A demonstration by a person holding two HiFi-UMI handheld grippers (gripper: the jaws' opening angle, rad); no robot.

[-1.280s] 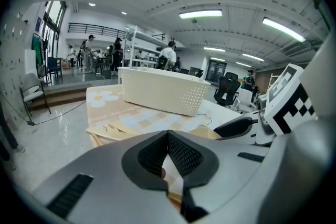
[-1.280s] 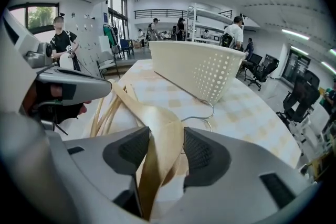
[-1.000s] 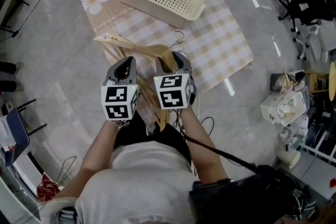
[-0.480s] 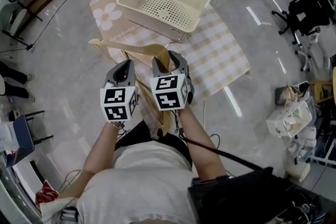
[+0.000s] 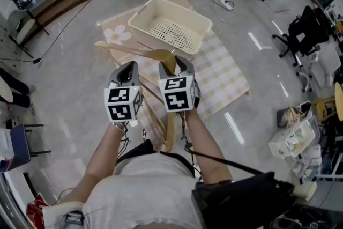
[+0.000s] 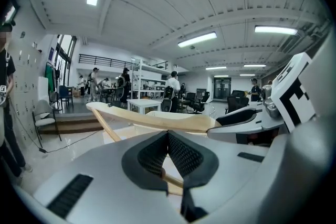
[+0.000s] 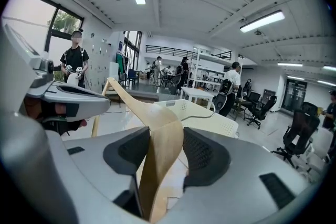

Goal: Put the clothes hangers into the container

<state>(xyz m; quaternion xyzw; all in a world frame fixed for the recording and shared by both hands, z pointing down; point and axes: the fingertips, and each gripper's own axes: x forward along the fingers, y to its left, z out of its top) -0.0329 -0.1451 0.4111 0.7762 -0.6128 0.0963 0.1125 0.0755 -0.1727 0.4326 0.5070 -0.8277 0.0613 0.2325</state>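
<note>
1. Both hand-held grippers are closed on the hangers (image 5: 140, 52): the left hand-held gripper (image 5: 128, 66) pinches a thin bar, and the right hand-held gripper (image 5: 174, 61) clamps a broad wooden arm.
2. Within the last second both have risen, so the hangers now hang clear of the checked cloth (image 5: 225, 72). I judge the pick-up finished and the carry next.
3. From the jaws the hangers stretch toward 10 o'clock. The basket (image 5: 206, 23) waits at 12 o'clock, apart from them.

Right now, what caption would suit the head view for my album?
A person's left gripper and right gripper hold wooden hangers above a checked cloth, cream basket ahead.
</note>
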